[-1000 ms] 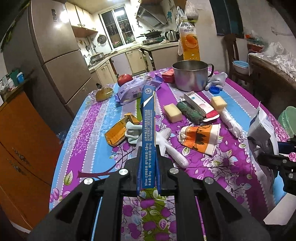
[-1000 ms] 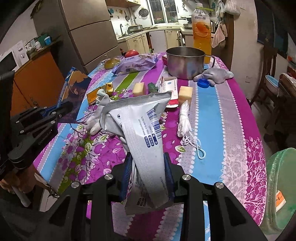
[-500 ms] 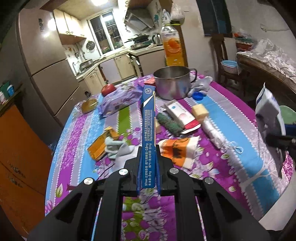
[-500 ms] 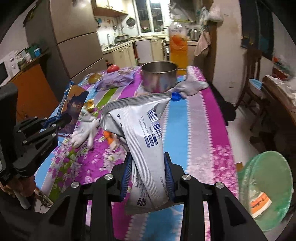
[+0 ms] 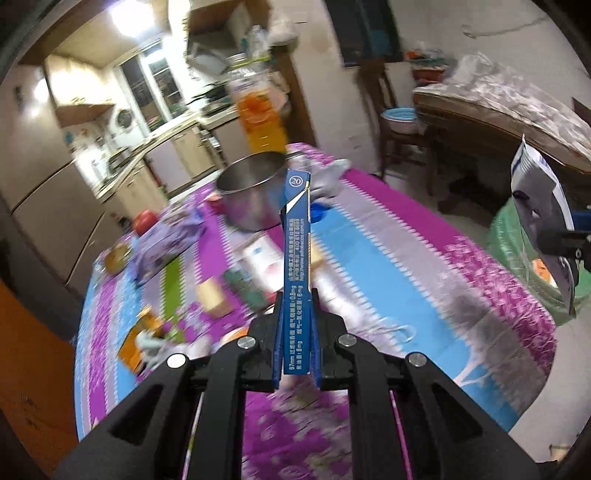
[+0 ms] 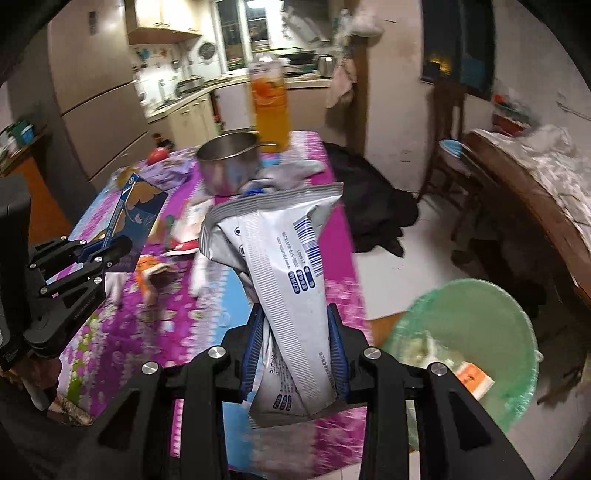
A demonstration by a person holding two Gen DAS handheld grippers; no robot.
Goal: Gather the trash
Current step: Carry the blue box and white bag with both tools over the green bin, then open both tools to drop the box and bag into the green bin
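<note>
Some trash (image 6: pixel 469 376) in green bin (image 6: pixel 517 332)

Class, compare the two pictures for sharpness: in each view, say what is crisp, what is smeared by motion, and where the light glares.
Left wrist view: the blue carton in the left gripper is crisp, the tablecloth and steel pot smear, and the ceiling lamp glares. Right wrist view: the silver pouch in the right gripper is sharp, the juice bottle and green bin blur.
</note>
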